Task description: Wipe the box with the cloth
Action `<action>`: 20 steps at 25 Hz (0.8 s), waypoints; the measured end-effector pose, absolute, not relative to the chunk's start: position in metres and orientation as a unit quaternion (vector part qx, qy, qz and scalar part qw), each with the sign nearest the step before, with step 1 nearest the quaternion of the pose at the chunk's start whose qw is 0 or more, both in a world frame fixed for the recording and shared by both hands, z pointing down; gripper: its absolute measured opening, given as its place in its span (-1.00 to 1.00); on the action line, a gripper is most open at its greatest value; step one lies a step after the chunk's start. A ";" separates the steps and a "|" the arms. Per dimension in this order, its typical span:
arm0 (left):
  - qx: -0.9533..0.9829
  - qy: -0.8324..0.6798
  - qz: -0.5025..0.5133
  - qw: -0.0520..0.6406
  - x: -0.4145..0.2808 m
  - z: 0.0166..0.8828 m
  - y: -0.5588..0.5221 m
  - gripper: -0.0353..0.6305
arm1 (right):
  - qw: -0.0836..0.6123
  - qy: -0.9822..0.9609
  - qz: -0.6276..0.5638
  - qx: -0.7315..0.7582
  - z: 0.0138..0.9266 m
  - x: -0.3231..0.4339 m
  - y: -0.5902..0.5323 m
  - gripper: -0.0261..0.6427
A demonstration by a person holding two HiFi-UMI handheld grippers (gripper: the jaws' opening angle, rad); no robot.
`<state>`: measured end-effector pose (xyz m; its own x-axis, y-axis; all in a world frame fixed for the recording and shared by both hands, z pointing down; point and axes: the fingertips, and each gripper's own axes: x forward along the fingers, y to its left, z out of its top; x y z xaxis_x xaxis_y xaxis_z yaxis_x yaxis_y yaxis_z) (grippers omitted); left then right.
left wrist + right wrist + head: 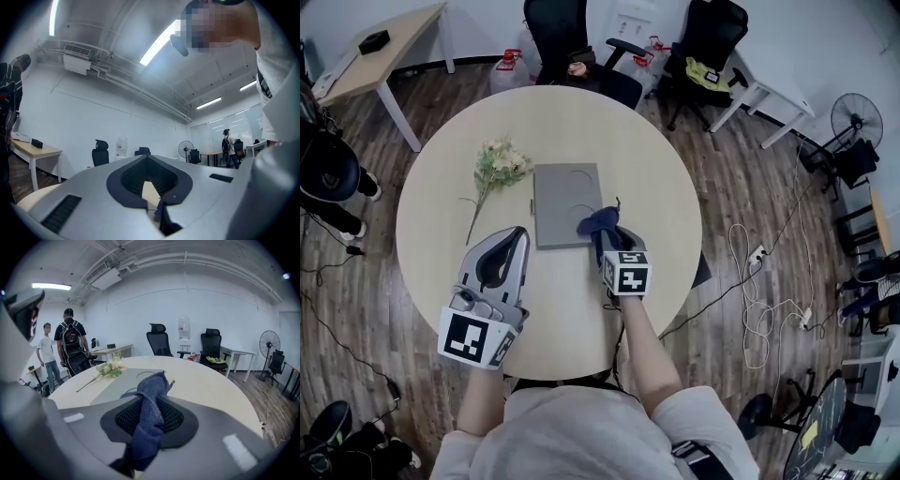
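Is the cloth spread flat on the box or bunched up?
Bunched up. The blue cloth sticks out crumpled from between the jaws of the right gripper, which are shut on it, at the grey box's right edge.

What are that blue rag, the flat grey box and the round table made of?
The cloth looks like soft dark-blue knitted or terry fabric: a fuzzy weave shows and it droops limply. The box seems matte grey card or plastic, without shine; I can't tell which. The table looks like pale laminate or painted wood, smooth and even.
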<state>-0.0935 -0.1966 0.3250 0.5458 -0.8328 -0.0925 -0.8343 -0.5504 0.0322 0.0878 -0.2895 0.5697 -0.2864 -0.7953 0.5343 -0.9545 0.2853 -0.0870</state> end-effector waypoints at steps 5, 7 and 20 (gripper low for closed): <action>-0.871 0.488 0.051 0.020 -0.091 0.313 -0.179 -0.89 | 0.164 -0.798 0.173 0.553 0.533 0.090 -0.271 -0.64; -0.868 0.493 0.053 0.022 -0.089 0.310 -0.171 -0.89 | 0.155 -0.804 0.161 0.551 0.519 0.092 -0.263 -0.63; -0.857 0.510 0.059 0.052 -0.060 0.286 -0.125 -0.89 | 0.106 -0.831 0.094 0.537 0.447 0.118 -0.199 -0.63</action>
<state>-0.0597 -0.1251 0.2864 0.4734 -0.8673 -0.1541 -0.8796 -0.4748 -0.0299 0.1184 -0.1994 0.4472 -0.4000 -0.8734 0.2778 -0.9134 0.4047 -0.0430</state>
